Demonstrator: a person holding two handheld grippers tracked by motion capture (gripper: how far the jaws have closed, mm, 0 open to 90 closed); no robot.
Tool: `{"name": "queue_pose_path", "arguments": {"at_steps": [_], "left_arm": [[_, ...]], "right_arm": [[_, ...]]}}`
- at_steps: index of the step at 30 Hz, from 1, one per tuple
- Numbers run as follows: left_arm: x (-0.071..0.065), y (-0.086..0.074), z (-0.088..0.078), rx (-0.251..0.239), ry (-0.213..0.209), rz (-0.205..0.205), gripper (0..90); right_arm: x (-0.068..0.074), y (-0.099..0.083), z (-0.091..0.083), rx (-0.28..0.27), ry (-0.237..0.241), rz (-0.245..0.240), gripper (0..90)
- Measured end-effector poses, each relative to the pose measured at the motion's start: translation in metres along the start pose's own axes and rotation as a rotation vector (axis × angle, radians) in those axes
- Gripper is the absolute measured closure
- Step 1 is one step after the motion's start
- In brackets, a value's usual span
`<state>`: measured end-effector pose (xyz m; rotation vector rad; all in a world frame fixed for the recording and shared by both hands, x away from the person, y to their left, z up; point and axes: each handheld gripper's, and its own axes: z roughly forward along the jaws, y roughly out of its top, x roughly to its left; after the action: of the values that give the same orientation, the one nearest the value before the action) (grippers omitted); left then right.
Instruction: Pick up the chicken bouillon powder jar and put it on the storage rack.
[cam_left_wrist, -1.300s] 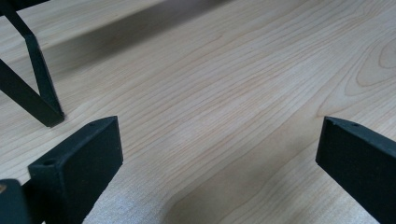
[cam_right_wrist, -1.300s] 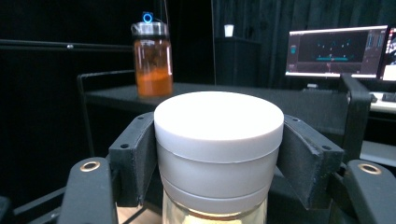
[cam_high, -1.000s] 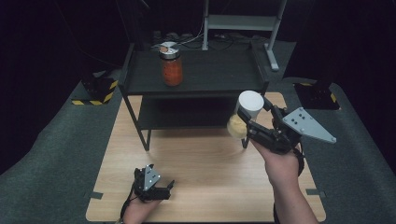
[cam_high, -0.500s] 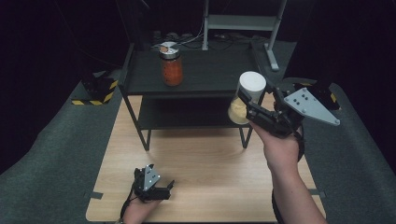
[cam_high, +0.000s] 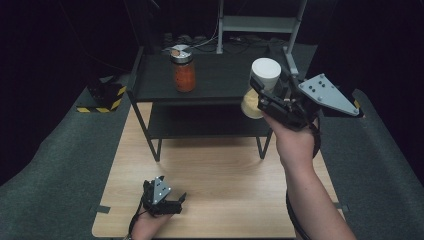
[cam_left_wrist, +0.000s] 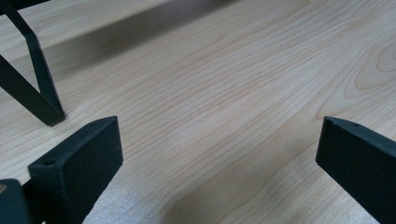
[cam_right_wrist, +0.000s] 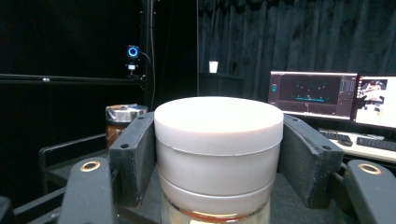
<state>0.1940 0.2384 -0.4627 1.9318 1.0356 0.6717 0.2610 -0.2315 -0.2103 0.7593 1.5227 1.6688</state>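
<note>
A jar with a white lid (cam_high: 265, 73) (cam_right_wrist: 218, 140) and pale yellow contents is held upright in the air by my right gripper (cam_high: 267, 90) (cam_right_wrist: 218, 154), shut on its lid and neck, above the right end of the black shelf's top (cam_high: 220, 82). A second jar with orange-red contents and a metal lid (cam_high: 183, 70) (cam_right_wrist: 122, 122) stands on that top at the left. My left gripper (cam_high: 170, 200) (cam_left_wrist: 215, 154) rests low over the wooden table (cam_high: 220, 185) near its front left edge, open, with bare wood between the jaws.
The black two-level shelf stands at the table's far side, one leg (cam_left_wrist: 32, 79) close to the left gripper. A yellow-black striped item (cam_high: 102, 97) lies on the grey floor at left. Monitors (cam_right_wrist: 327, 98) glow beyond the shelf, with a metal stand (cam_high: 257, 25) behind it.
The right gripper has carried the white-lidded jar up and forward, from beside the shelf's lower level to above its top. The left gripper has stayed put.
</note>
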Motion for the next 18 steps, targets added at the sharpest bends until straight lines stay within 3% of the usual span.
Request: {"name": "queue_pose_path", "arguments": {"at_steps": [12, 18], "left_arm": [[0.001, -0.001, 0.000, -0.004, -0.004, -0.006, 0.7], [0.002, -0.001, -0.001, -0.006, -0.007, -0.008, 0.7]], "right_arm": [[-0.003, 0.006, 0.028, -0.005, -0.022, 0.002, 32.8], [-0.007, 0.001, 0.042, -0.027, -0.027, 0.010, 32.8]]}}
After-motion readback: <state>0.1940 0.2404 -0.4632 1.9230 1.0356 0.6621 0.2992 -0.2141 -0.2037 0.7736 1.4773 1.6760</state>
